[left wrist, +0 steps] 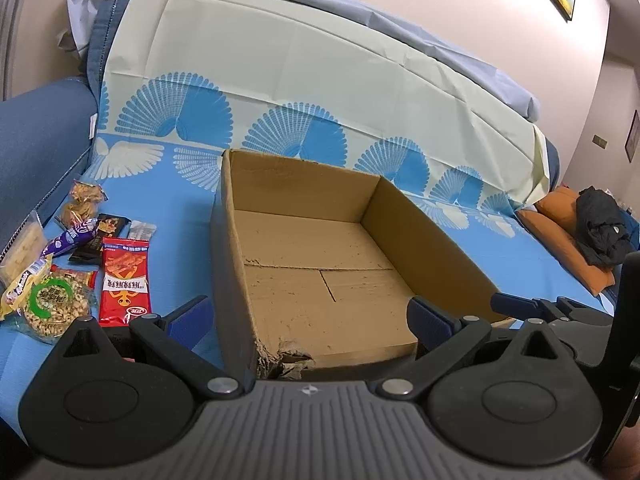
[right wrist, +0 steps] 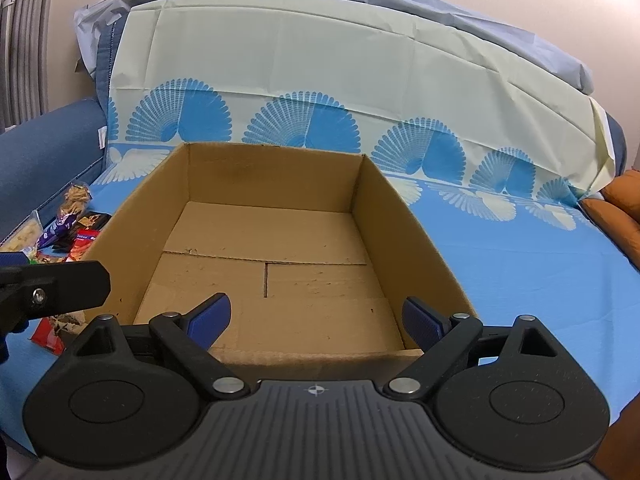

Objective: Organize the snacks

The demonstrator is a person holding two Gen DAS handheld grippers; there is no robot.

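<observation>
Seen first from the left wrist, the left gripper (left wrist: 308, 320) is held tilted downward over the near left corner of an open cardboard box (left wrist: 424, 224), its blue-padded fingers (left wrist: 192, 320) spread wide with nothing pinched between them. One finger sits outside the box's left wall, the other over the box floor. The near corner of the box is seen torn and crumpled. The snacks (left wrist: 72, 256) are heaped on the blue patterned cloth (left wrist: 168, 208) to the left of the box, well apart from the jaws: a red packet (left wrist: 125, 280), a purple wrapper (left wrist: 70, 236), a round peanut cake in clear wrap (left wrist: 54, 308) and several others. No snack is seen inside the box. At the right edge part of the right gripper (left wrist: 560, 308) is caught.

From the right wrist, the right gripper (right wrist: 318, 318) is likewise angled downward, centred on the near wall of the box (right wrist: 404, 220), its jaws spread and holding nothing. Both fingers (right wrist: 210, 316) are placed just above the near rim. The left gripper's black finger arm (right wrist: 60, 288) is seen at the left, beside the box's left wall. The snack pile (right wrist: 68, 224) is partly hidden behind that wall.
</observation>
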